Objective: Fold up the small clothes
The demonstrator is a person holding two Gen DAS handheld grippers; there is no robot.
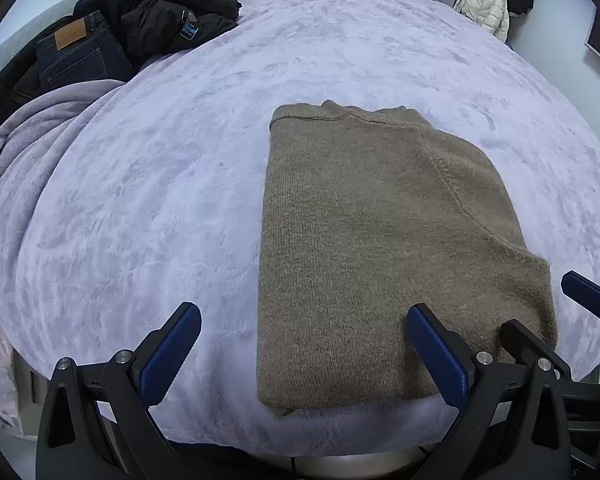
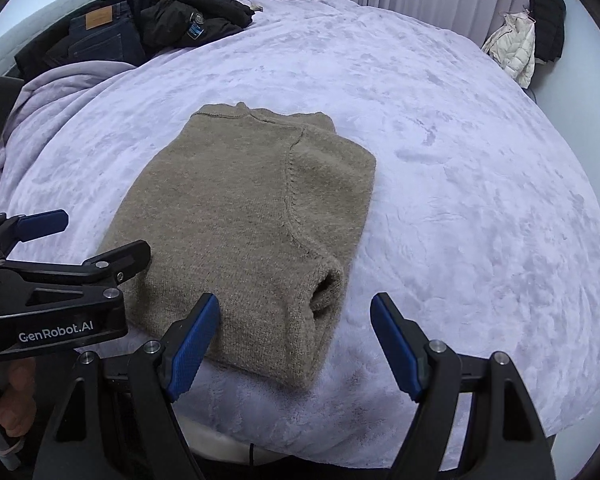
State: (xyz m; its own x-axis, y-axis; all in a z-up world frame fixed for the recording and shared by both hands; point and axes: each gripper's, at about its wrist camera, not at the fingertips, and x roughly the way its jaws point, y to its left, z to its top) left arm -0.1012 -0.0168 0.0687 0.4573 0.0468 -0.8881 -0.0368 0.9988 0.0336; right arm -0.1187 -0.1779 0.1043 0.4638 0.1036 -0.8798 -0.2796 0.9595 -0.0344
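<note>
A brown knit sweater (image 1: 380,240) lies folded into a long rectangle on the lilac fleece blanket (image 1: 160,200), collar end far, sleeve cuff near. It also shows in the right wrist view (image 2: 240,220). My left gripper (image 1: 300,328) is open and empty above the sweater's near left edge. My right gripper (image 2: 296,316) is open and empty over the near right corner by the cuff opening (image 2: 326,286). The left gripper's fingers (image 2: 44,220) show at the left of the right wrist view; a right gripper finger (image 1: 588,294) shows at the right of the left wrist view.
Dark jeans (image 1: 76,56) and a black jacket (image 1: 172,12) are piled at the far left of the bed. A bunched lilac cover (image 1: 28,140) lies left. A cream puffer coat (image 1: 488,0) hangs at the far right. The bed's near edge (image 2: 300,420) is just below the grippers.
</note>
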